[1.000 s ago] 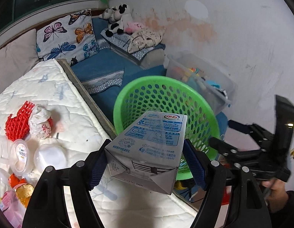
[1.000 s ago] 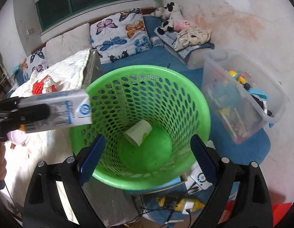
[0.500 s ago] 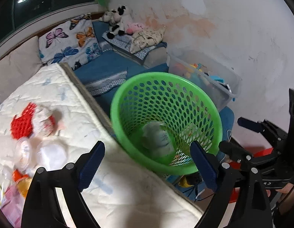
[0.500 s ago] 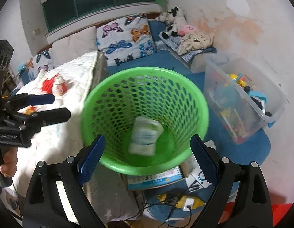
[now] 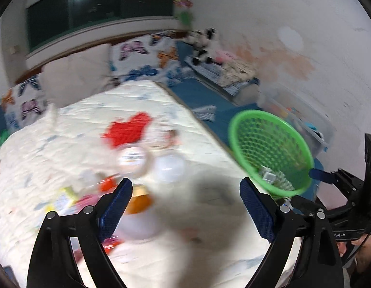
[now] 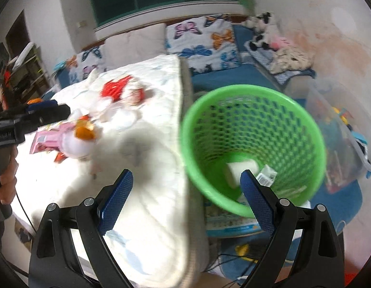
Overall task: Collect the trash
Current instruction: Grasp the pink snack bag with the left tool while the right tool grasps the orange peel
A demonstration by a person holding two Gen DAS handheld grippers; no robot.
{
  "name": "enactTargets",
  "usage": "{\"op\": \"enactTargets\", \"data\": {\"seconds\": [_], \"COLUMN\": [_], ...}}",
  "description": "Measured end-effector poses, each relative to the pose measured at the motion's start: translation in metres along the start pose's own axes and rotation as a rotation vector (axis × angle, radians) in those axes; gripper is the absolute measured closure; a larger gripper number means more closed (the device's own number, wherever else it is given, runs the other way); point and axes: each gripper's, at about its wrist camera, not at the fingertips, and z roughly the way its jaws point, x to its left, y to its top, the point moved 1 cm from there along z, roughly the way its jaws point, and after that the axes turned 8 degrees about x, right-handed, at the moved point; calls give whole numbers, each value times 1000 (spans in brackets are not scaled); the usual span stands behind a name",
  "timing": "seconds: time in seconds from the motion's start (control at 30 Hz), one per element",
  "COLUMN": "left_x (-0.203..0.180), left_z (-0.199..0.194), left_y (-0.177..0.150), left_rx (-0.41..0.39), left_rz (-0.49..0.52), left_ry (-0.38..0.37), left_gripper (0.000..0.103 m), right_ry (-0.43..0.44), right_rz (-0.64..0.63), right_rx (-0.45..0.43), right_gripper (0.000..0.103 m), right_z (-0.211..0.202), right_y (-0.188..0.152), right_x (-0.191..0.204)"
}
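The green mesh basket (image 6: pixel 252 91) stands on the floor beside the white mattress (image 6: pixel 147 216). A milk carton (image 6: pixel 267 177) and a paper cup (image 6: pixel 239 170) lie in its bottom. My right gripper (image 6: pixel 186 196) hangs open over the mattress edge, its right finger in front of the basket. My left gripper (image 5: pixel 185 206) is open and empty above the mattress. Just ahead of it is the blurred trash pile: a red foam net (image 5: pixel 127 132), a labelled clear cup (image 5: pixel 132 159), a white lid (image 5: pixel 169 168), an orange-capped white bottle (image 5: pixel 137 213) and a pink packet (image 6: pixel 48 139).
A clear storage box of toys (image 6: pixel 341 132) stands right of the basket against the stained wall. Butterfly pillows (image 6: pixel 202 38) and plush toys (image 6: pixel 262 31) lie at the back. Cables and a booklet (image 6: pixel 233 223) sit on the floor under the basket.
The left gripper opened and the milk carton dropped into the basket. Both grippers then swung left, away from the basket and toward the trash pile on the mattress.
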Motion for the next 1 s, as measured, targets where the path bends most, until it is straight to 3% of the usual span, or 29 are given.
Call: {"op": "enactTargets", "data": {"seconds": [0.3, 0.47, 0.83, 1.0], "left_x": [102, 138, 165, 164], "left_z": [-39, -43, -18, -3], "left_y": [-40, -65, -91, -91], "left_rx": [-42, -19, 40, 61], "left_rz": [-251, -370, -504, -507], "left_ry": [104, 120, -16, -64], "left_gripper": [15, 15, 17, 28], "right_ry": [109, 192, 306, 328], "right_rz": [-103, -126, -158, -157], "right_rx": [11, 27, 70, 95], "right_gripper": [13, 13, 24, 32], "right_z": [19, 36, 83, 107], "right_y": [16, 30, 58, 66], "right_x": [62, 91, 141, 150]}}
